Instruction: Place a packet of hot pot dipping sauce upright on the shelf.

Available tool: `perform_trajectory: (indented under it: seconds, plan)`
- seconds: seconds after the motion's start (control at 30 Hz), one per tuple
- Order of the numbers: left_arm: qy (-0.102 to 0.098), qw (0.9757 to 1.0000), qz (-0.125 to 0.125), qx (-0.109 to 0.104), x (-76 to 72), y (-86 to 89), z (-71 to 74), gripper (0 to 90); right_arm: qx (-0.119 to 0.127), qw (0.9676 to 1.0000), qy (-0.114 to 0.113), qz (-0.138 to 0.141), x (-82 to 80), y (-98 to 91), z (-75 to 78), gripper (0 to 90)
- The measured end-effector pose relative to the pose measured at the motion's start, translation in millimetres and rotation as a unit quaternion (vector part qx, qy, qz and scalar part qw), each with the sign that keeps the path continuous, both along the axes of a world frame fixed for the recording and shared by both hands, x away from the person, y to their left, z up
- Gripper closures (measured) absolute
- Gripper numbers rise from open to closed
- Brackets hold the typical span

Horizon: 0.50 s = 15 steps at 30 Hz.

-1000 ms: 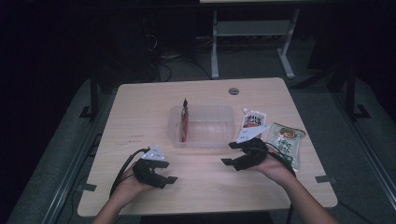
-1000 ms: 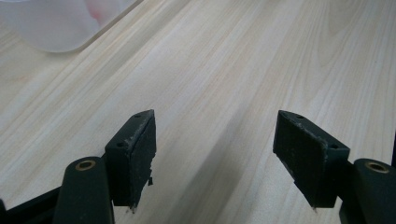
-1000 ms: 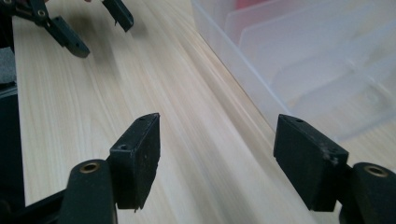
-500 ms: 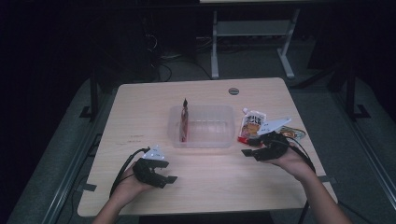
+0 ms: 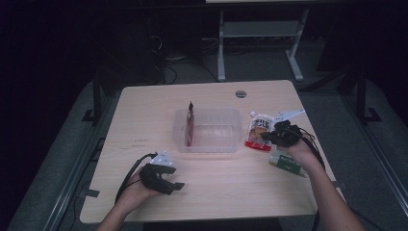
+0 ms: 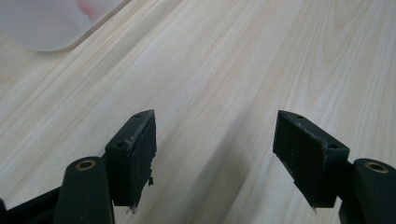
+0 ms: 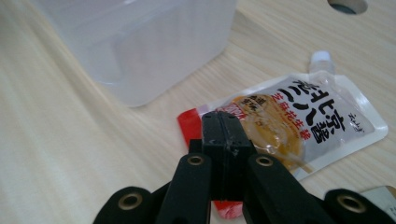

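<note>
A white spouted pouch [image 5: 259, 130] with a red bottom and an orange picture lies flat on the table, right of a clear plastic container [image 5: 207, 147]. My right gripper [image 5: 264, 138] is over the pouch's near end. In the right gripper view its jaws have just been closing, and the right gripper [image 7: 223, 126] now stands shut above the pouch [image 7: 299, 116]; I see nothing between the pads. My left gripper [image 5: 175, 185] rests near the front left of the table. It is open in the left gripper view [image 6: 224, 158], with bare wood between the pads.
A thin red packet [image 5: 190, 122] stands on edge inside the container, against its left wall. A green packet [image 5: 287, 162] lies under my right hand. A round cable hole [image 5: 240, 94] sits near the table's far edge. The container wall [image 7: 140, 46] is just beyond the right jaws.
My right hand has moved right, from the container's near right corner to the pouch, and its jaws have closed. The left hand has stayed put.
</note>
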State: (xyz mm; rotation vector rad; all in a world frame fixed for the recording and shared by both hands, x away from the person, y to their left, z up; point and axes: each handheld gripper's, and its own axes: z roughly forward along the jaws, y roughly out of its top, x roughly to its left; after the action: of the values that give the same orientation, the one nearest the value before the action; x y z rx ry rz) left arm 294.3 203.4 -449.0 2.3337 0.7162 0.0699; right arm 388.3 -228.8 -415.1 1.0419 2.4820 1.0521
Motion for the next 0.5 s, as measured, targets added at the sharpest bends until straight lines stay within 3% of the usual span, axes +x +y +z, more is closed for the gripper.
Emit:
perform_trajectory:
  seconds: [0.3,0.5]
  plan:
    - [-0.001,1.0,-0.001,0.0,-0.7,1.0,0.4,29.7,-0.045,0.9985,0.021,-0.022,29.6,5.5,-22.2,89.9]
    - [-0.001,1.0,-0.001,0.001,-0.3,1.3,0.2,29.8,-0.049,0.998,0.03,-0.028,43.3,8.4,-34.3,89.9]
